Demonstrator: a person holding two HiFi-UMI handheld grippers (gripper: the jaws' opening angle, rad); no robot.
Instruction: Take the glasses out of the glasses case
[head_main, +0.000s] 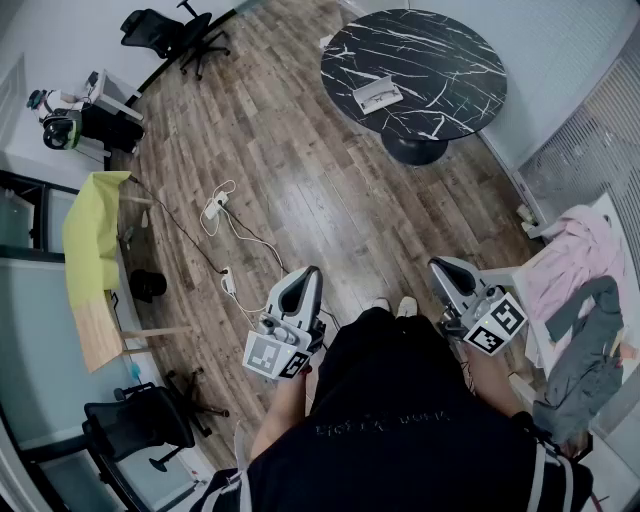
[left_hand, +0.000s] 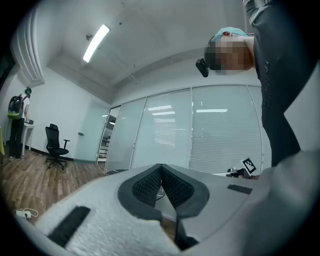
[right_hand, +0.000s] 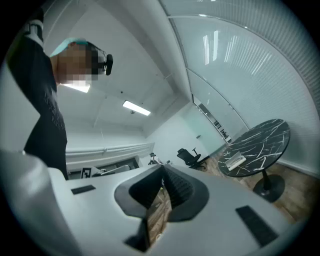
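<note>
glasses case (head_main: 377, 95) lies pale on the round black marble table (head_main: 440, 40), toward the table's near-left side, at the far end of the room and well apart from both grippers; it looks to lie open, but it is too small to tell what is inside. the right gripper view shows the same case on that table, off to the right beyond the jaws. the left gripper (head_main: 309, 272) is held low in front of the person's black top (head_main: 400, 420), pointing forward over the wooden floor (head_main: 300, 150); its own view shows the two ribbed dark pads (left_hand: 147, 185) pressed together at the tips, with nothing between them. the right gripper (head_main: 440, 266) is held at the same height on the other side, its marker cube (head_main: 495, 327) facing up, and its jaws are likewise clenched, tips meeting and empty, with only floor seen through the slit below them. on the floor between the person and the table lies a white power strip (head_main: 215, 207) with a looping cable. at the left stands a yellow-covered table (head_main: 90, 240), with a black office chair (head_main: 140, 420) near it, and another at the far wall. at the right, pink cloth (head_main: 585, 265) and grey cloth (head_main: 590, 350) lie on a white surface.
</note>
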